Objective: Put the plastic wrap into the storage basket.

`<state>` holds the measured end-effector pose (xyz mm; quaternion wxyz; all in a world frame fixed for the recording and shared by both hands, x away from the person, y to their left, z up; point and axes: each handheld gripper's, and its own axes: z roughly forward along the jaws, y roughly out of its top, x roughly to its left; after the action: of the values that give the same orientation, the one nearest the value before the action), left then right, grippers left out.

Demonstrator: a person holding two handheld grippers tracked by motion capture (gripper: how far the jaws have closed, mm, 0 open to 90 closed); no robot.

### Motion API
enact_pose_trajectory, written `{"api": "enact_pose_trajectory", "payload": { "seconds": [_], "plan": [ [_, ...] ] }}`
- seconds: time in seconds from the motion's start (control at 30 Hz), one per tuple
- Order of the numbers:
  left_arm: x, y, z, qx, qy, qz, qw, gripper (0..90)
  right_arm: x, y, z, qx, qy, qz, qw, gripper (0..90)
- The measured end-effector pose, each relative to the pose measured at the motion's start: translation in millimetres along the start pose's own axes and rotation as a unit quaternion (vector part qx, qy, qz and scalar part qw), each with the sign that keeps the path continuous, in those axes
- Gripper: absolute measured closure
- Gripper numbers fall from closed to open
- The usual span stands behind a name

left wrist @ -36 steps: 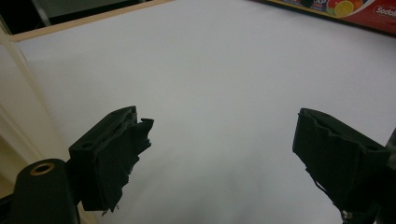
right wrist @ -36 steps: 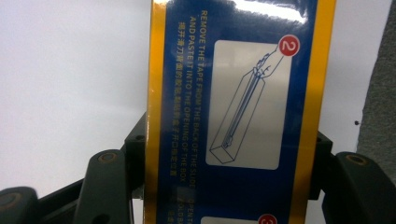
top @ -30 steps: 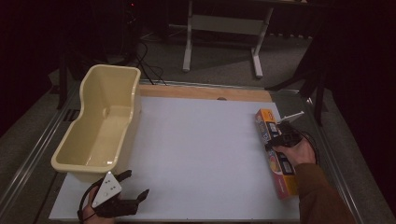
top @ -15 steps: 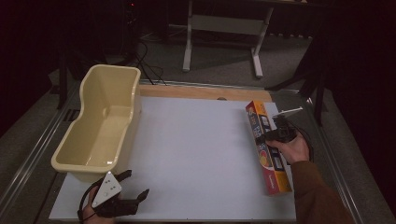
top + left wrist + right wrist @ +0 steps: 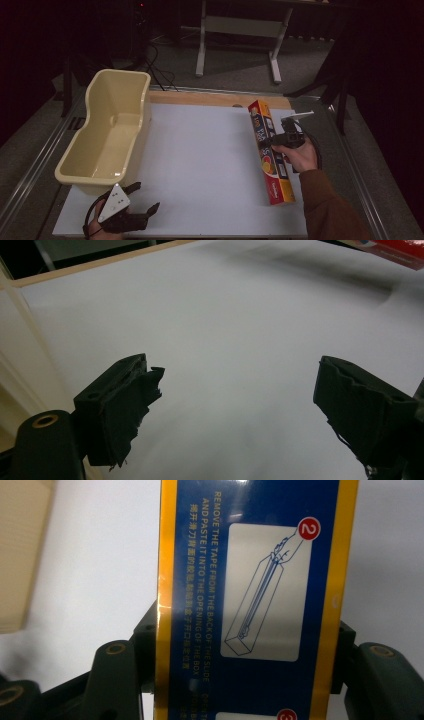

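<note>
Two grippers over a white tabletop (image 5: 200, 165), one gripping a long box.

At the right of the high view, the right gripper (image 5: 280, 140) has its fingers closed on the sides of a long red, yellow and blue box (image 5: 270, 150), lying lengthwise on the white surface; the right gripper view shows printed instructions on it. At lower left, the left gripper (image 5: 142, 200) rests with fingers (image 5: 120, 405) spread wide, empty, just below a cream tub (image 5: 107, 132).

The left gripper (image 5: 134, 202) sits low at the near left with jaws spread wide, while the right hand (image 5: 300, 155) at the right clamps its gripper (image 5: 274, 141) shut around something.
</note>
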<state>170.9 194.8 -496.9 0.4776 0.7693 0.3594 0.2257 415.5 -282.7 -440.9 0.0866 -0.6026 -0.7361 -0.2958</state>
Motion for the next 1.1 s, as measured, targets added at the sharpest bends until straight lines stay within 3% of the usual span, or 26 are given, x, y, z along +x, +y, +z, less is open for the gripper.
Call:
{"api": "enact_pose_trajectory", "payload": {
  "seconds": [0.27, 0.63, 0.73, 0.77, 0.87, 0.93, 1.1],
  "plan": [
    [0.2, 0.4, 0.2, 0.0, -0.001, 0.001, 1.0, 15.3, 20.0, 2.7, 7.8, -0.01, 0.045, 0.008, 0.9989, 40.1],
    [0.2, 0.6, 0.1, -0.003, -0.001, 0.0, 1.0, 15.3, 53.8, 8.4, 17.0, -0.04, 0.126, 0.033, 0.9907, 40.2],
    [0.4, 0.6, 0.1, -0.003, -0.001, 0.0, 1.0, 15.3, 56.6, 8.9, 18.1, -0.041, 0.132, 0.035, 0.9898, 40.2],
    [0.6, 0.6, 0.1, -0.004, -0.001, -0.001, 1.0, 15.3, 63.9, 10.6, 22.0, -0.043, 0.15, 0.043, 0.9868, 40.2],
    [0.7, 0.7, 0.0, -0.004, -0.001, -0.001, 1.0, 15.3, 67.8, 11.5, 25.3, -0.044, 0.164, 0.048, 0.9843, 40.2],
    [0.7, 0.7, 0.1, -0.004, -0.002, 0.0, 1.0, 15.3, 74.5, 12.4, 29.5, -0.047, 0.184, 0.057, 0.9801, 40.2],
    [1.4, 0.4, -0.2, -0.003, 0.0, -0.001, 1.0, 15.3, 85.3, 13.7, 33.4, -0.051, 0.201, 0.06, 0.9764, 40.1]
  ]
}}
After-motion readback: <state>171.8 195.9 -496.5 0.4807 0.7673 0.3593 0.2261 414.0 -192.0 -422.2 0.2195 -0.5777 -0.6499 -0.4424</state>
